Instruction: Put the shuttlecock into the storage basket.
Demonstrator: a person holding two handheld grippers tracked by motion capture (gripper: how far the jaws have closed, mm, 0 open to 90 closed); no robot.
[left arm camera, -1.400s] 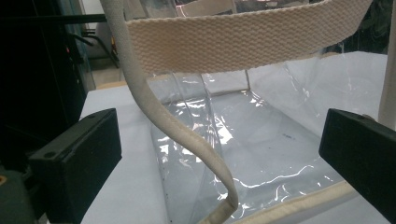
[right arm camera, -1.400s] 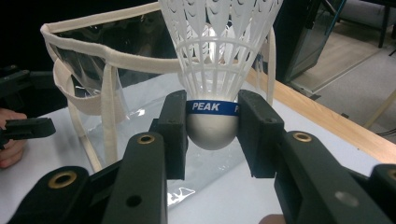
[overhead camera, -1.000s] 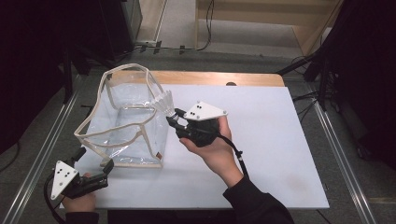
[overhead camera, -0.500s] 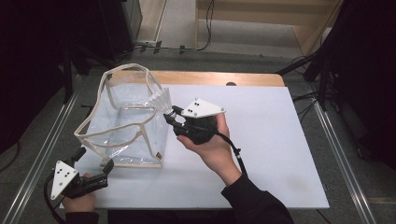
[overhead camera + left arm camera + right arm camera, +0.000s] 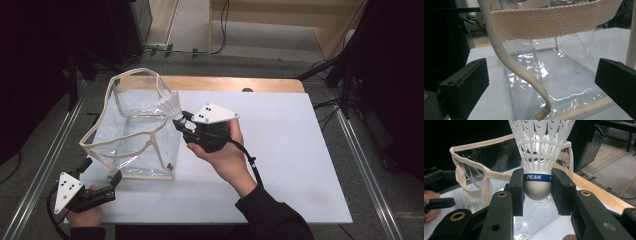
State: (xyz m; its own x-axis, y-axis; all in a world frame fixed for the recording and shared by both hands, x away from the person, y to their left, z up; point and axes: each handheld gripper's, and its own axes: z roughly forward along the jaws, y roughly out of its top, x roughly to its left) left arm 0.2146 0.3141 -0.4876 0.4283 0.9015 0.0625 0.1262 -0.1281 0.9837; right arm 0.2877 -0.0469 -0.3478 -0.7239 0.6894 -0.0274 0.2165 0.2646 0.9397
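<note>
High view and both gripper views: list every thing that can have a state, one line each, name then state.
shuttlecock: clamped at its cork base, skirt pointing away from the jaws, at the bag's rim.
clear bag: standing upright on the table, mouth open, strap hanging loose.
right gripper: shut on the shuttlecock.
left gripper: open, holding nothing, jaws facing the bag's near side.
table: covered by a white sheet.

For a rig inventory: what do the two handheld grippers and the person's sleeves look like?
Both the left gripper and the right gripper are black, each topped by a pale three-cornered plate with dark dots and trailing a black cable. Blocky black jaws, brass-coloured rivets. Dark sleeves.
</note>
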